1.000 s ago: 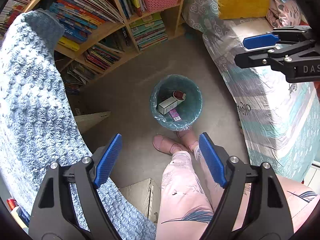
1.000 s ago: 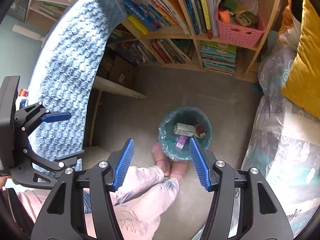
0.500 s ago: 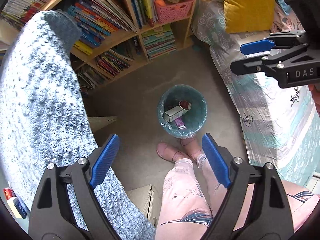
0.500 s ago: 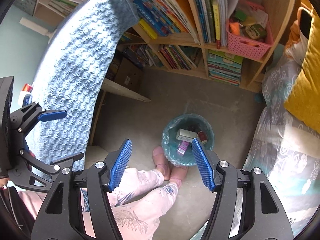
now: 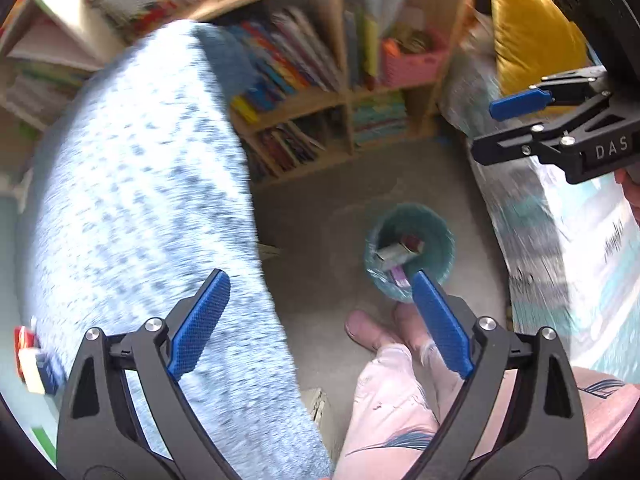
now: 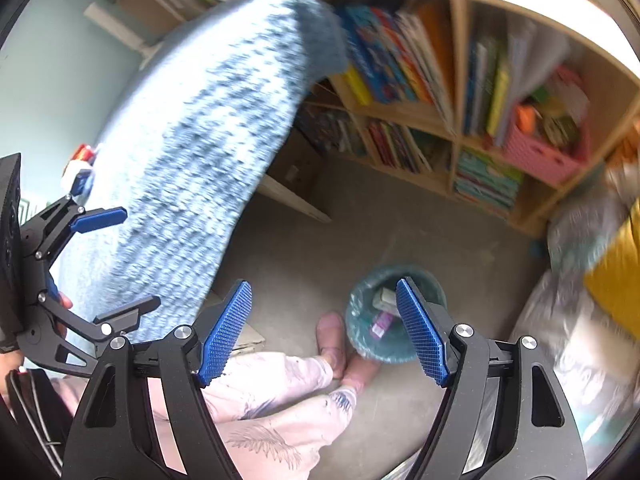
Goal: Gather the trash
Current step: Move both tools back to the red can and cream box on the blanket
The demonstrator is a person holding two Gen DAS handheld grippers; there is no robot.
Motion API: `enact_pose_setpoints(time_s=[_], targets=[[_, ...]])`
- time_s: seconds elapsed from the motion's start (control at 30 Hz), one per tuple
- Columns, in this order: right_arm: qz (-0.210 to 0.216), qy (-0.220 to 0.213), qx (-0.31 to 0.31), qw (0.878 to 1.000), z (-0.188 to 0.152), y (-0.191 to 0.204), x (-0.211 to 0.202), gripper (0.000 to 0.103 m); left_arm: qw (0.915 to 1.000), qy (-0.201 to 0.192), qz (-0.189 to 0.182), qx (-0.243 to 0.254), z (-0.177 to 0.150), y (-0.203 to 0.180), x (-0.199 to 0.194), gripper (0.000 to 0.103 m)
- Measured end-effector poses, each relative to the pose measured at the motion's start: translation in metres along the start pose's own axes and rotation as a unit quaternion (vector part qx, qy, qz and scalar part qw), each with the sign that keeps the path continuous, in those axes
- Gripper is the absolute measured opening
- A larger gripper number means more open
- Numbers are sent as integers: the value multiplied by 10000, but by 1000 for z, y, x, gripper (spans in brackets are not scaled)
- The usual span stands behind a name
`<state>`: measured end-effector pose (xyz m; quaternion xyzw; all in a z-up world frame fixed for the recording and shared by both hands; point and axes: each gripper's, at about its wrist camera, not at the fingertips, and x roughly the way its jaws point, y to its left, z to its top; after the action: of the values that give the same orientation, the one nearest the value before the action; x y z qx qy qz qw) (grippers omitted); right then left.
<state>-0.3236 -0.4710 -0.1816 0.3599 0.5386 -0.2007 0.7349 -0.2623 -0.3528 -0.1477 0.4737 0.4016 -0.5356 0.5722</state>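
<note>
A small teal-lined trash bin (image 5: 434, 236) stands on the floor and holds a white box (image 5: 390, 251), a red item and a purple wrapper; it also shows in the right wrist view (image 6: 360, 316). My left gripper (image 5: 320, 324) is open and empty, high above the floor, left of the bin. My right gripper (image 6: 324, 332) is open and empty, also high above the bin. Small red and white items (image 5: 30, 356) lie at the far left beside the blue blanket; they also show in the right wrist view (image 6: 80, 168). Both views are motion-blurred.
A blue knitted blanket (image 5: 140, 220) covers a surface on the left. A wooden bookshelf (image 5: 320, 92) with a pink basket (image 5: 412, 64) stands behind. A bed (image 5: 560, 240) with a yellow pillow (image 5: 532, 36) is on the right. The person's legs and pink slippers (image 5: 372, 332) are by the bin.
Both grippers have lifted and swung left and up away from the bin. The bin now sits smaller and further right. The red and white items came into view at far left.
</note>
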Motion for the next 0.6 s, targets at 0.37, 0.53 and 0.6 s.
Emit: enact_pose_setpoints(time_s=[0.37,0.53,0.6], targets=[[470,-175,-1337,9898,80,117,8,75,9813,-552,949,-1583,-37,110,-48,94],[689,-35,-1962,9781,106,177,27,75,9638,-605,1212,-2295,-72,166,-60,94],[728,66,-2181,9732,115,201,37,75,9562,-573,1343,-2536,-90,189,-64,94]])
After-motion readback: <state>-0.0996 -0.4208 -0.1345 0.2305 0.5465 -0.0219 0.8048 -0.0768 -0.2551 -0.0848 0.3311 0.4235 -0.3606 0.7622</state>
